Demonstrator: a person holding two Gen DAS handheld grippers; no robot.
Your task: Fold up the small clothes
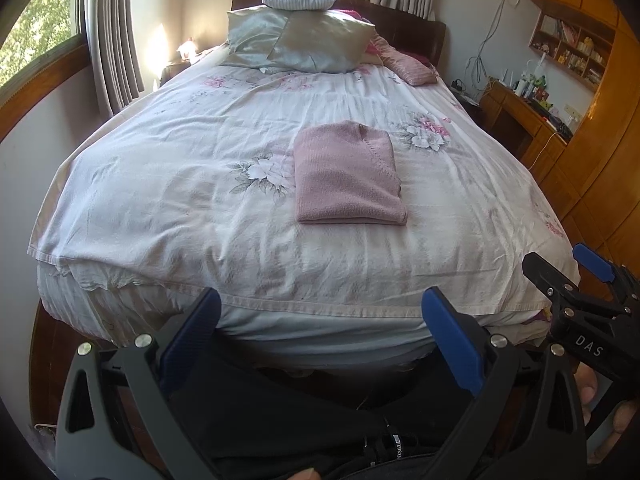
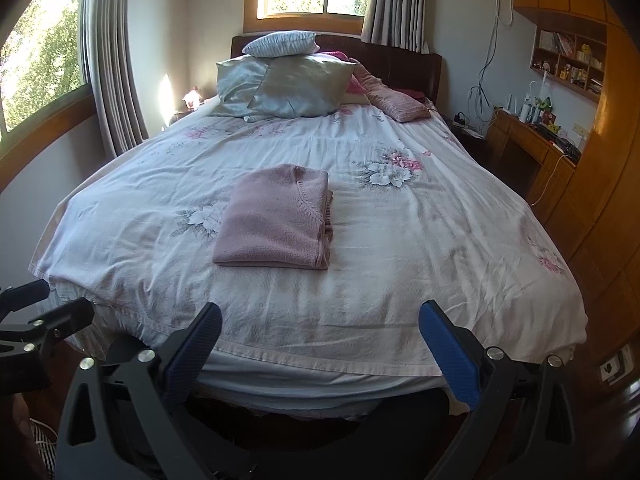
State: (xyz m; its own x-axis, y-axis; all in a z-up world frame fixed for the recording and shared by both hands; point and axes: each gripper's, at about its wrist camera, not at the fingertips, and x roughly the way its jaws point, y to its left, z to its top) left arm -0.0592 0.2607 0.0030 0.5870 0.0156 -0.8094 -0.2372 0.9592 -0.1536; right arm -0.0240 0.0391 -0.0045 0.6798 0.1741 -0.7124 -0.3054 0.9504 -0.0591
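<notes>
On the middle of the bed, toward its foot, lies the pink sweater (image 1: 348,174), folded into a neat rectangle with stacked layers showing along its right edge. Bare floral bedspread (image 1: 180,184) surrounds it on every side, with wide clear cloth reaching to the foot hem. Pillows (image 1: 304,40) are piled well apart at the headboard. Left tongs (image 1: 320,314) and right tongs (image 2: 320,326) both hover off the foot edge, spread wide and empty.
</notes>
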